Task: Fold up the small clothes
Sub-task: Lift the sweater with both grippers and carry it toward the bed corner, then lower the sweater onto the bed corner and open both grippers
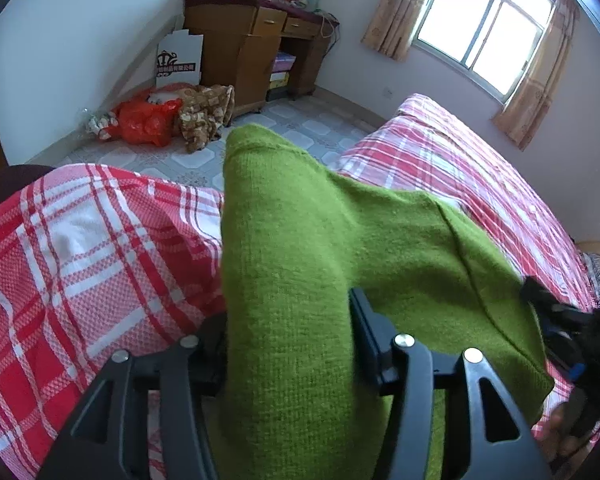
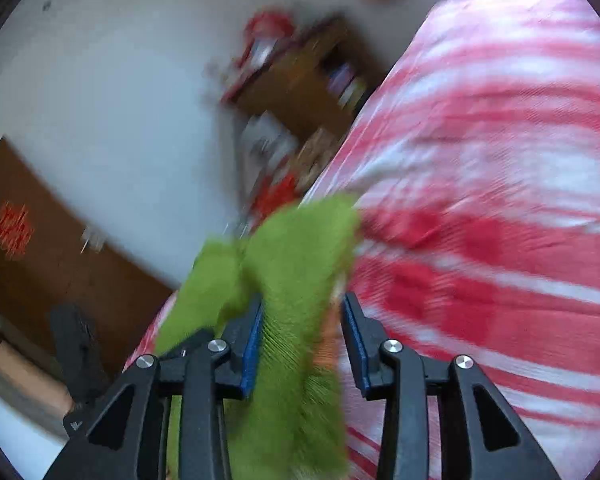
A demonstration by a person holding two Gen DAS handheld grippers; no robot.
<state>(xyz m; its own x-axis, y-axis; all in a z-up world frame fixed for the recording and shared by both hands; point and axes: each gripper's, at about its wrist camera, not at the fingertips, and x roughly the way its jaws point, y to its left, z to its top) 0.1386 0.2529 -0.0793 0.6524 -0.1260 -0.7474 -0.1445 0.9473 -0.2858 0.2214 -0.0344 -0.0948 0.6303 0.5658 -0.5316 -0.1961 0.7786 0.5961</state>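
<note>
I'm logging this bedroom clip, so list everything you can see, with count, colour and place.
Green knitted woollen garment: one, green, draped over the bed edge, running between both tools' fingers.
Red and white checked bed cover: one, red and white, spread over the bed.
Brown wooden desk: one, brown, far corner by the wall, red boxes piled on top.
White printed cardboard box: one, white, leaning on the wall left of the desk.
Red plastic bag: one, red, on the tiled floor.
Brown patterned cloth bundle: one, brown, floor beside the bag.
Window with beige curtains: one, upper right wall.
Left tool: one, black, garment between its fingers.
Right tool: one, black with blue pads, blurred.
</note>
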